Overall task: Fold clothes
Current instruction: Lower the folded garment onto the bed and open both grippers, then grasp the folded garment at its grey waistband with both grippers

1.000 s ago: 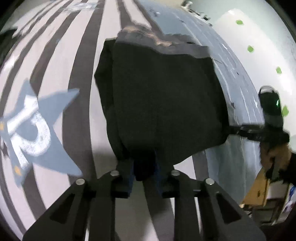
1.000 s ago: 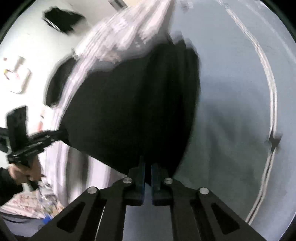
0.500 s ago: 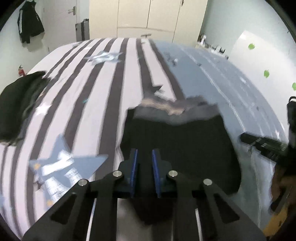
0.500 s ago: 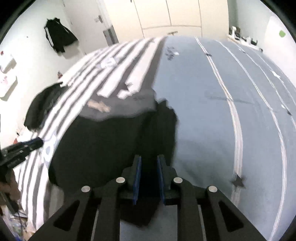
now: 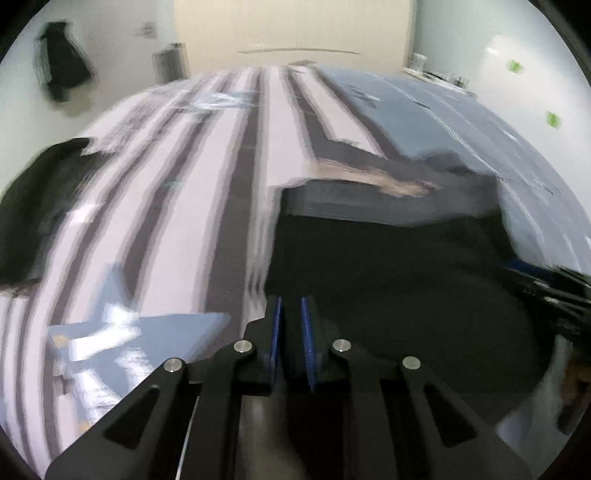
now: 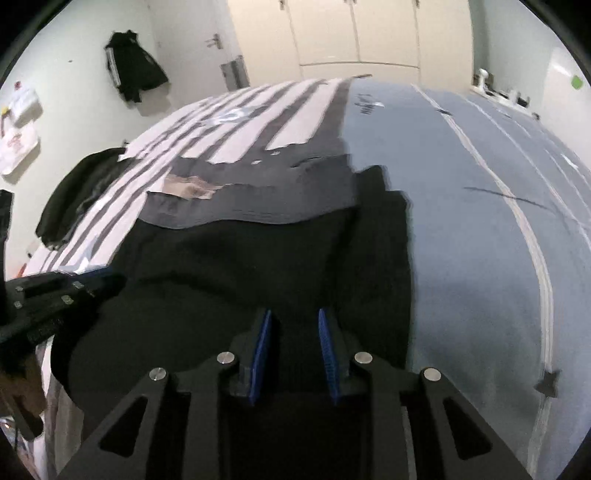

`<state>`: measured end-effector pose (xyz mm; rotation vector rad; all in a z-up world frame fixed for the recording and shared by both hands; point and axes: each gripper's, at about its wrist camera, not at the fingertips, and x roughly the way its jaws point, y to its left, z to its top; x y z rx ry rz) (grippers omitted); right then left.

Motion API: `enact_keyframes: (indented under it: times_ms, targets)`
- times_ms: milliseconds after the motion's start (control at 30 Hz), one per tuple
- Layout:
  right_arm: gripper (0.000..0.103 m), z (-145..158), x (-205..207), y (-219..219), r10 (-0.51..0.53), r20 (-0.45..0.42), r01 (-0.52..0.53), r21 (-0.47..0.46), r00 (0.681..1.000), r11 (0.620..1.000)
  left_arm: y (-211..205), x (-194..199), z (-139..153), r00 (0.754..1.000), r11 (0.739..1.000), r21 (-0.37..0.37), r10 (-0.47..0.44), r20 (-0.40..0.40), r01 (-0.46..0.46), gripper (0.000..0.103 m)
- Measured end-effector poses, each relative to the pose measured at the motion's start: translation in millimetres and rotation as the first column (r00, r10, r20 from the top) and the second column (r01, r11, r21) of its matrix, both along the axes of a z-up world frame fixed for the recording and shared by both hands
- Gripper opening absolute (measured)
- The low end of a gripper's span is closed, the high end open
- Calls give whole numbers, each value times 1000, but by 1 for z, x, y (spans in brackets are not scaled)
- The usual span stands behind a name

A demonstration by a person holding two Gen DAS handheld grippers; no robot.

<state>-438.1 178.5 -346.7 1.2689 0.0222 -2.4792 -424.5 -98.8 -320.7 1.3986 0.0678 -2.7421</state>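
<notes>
A black garment (image 5: 388, 266) lies spread on the bed, its far part a grey band with a tan label (image 6: 258, 199). My left gripper (image 5: 291, 321) is at the garment's near left corner. Its blue pads stand close together, with dark cloth in the narrow gap. My right gripper (image 6: 294, 332) is over the near right part of the black garment (image 6: 229, 266). Its jaws are opening, and the cloth lies between the pads without being pinched. Each gripper shows at the edge of the other's view, the right gripper (image 5: 546, 291) and the left gripper (image 6: 55, 295).
The bed cover is white with dark stripes (image 5: 184, 206) on the left and plain blue (image 6: 480, 240) on the right. Another dark garment (image 6: 74, 188) lies at the bed's left edge. A black jacket (image 6: 133, 74) hangs on the wall beside a door. Cream wardrobes (image 6: 351, 33) stand behind.
The garment hung from both grippers a second ago and now lies flat on the bed. Both cameras have tilted up toward the room. The right jaws have spread apart.
</notes>
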Motion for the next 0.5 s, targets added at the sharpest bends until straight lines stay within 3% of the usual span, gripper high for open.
enact_keyframes:
  times_ms: [100,133,167,267,333,433,500]
  targets:
    - [19,-2,-1,21,-61,29,60,18,998,998,-17,-9,-13,995,999,-4,37,88,-37,11]
    - [38,-2,-2,28,-88,39,86,44,995,995,-17,-11,-6,997,999,5,36,68,-36,11]
    - [45,2,-6,32,-112,42,110,45,993,993,-16,-12,8,999,999,18,32,22,-32,11]
    - [45,23,-19,31,-145,-2,145,24,989,989,1,-26,40,996,996,88,6,-88,1,11]
    - [45,37,-29,18,-126,-47,126,-2,991,992,18,-41,47,993,990,134,-25,-118,41,11]
    - [45,40,-45,-12,-69,-83,65,-51,994,997,41,-62,31,990,986,140,-79,-116,95,11]
    - [45,28,-57,-31,-34,-80,30,-54,996,998,52,-76,1,994,991,81,-101,-45,105,11]
